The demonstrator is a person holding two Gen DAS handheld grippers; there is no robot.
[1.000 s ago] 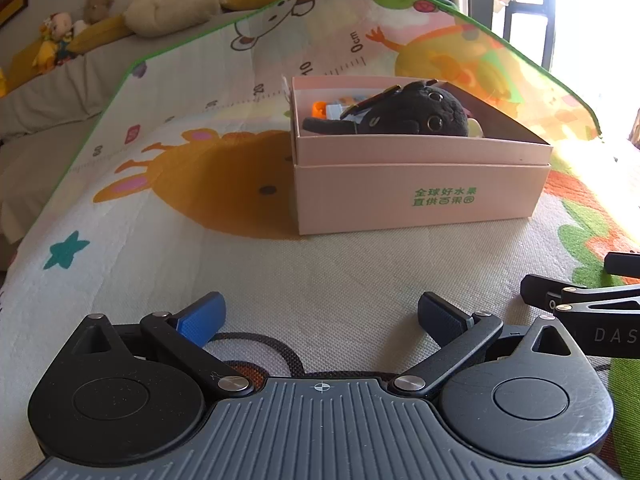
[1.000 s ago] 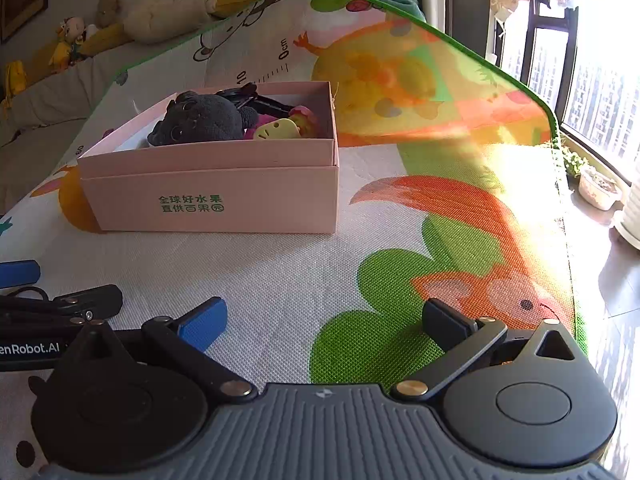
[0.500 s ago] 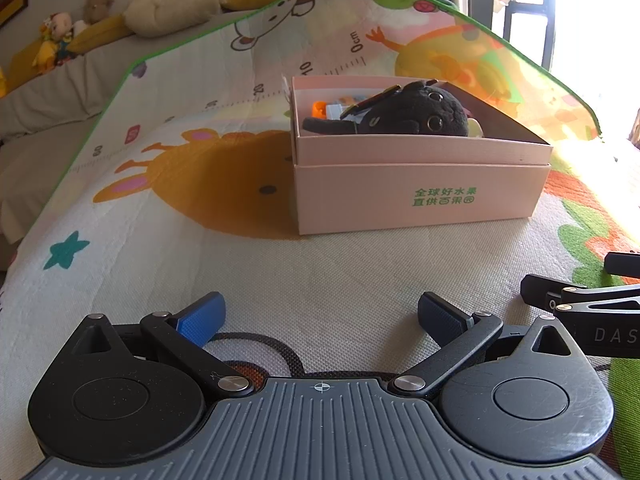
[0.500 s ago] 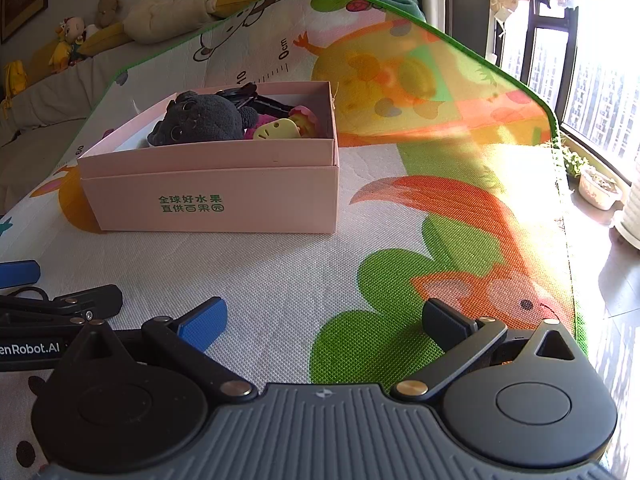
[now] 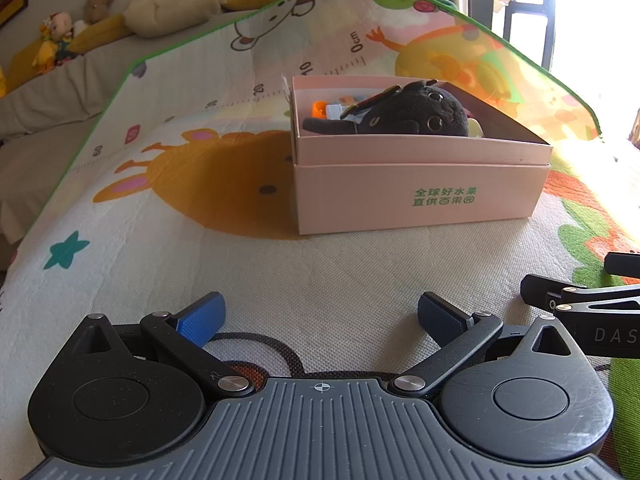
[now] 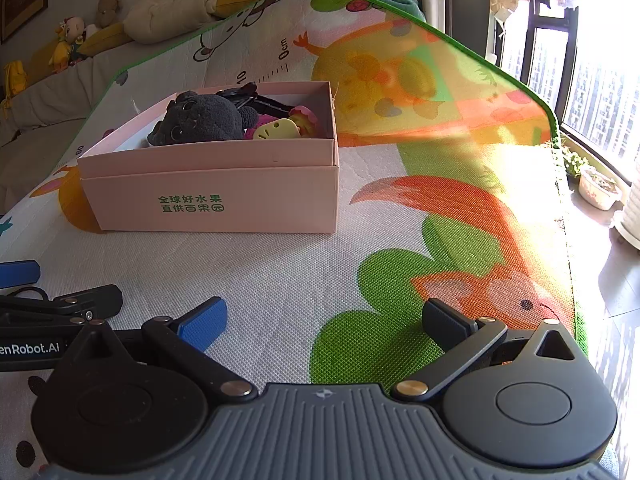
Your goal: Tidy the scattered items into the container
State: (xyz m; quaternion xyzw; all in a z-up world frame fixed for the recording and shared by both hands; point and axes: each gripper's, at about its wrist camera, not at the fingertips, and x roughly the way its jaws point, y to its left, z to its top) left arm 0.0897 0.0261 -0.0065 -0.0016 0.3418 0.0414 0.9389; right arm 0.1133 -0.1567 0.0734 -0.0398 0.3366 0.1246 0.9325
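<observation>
A pink cardboard box with green print stands on the play mat ahead of both grippers. Inside lie a dark plush toy, an orange piece, a yellow-green toy, a pink one and black items. My left gripper rests low on the mat, open, nothing between its fingers. My right gripper is likewise open and empty, well short of the box. Each gripper's side shows at the edge of the other's view.
A colourful cartoon play mat covers the surface and curls up at the back. Plush toys and cushions line a sofa behind. A window and a plant pot are on the right, beyond the mat's edge.
</observation>
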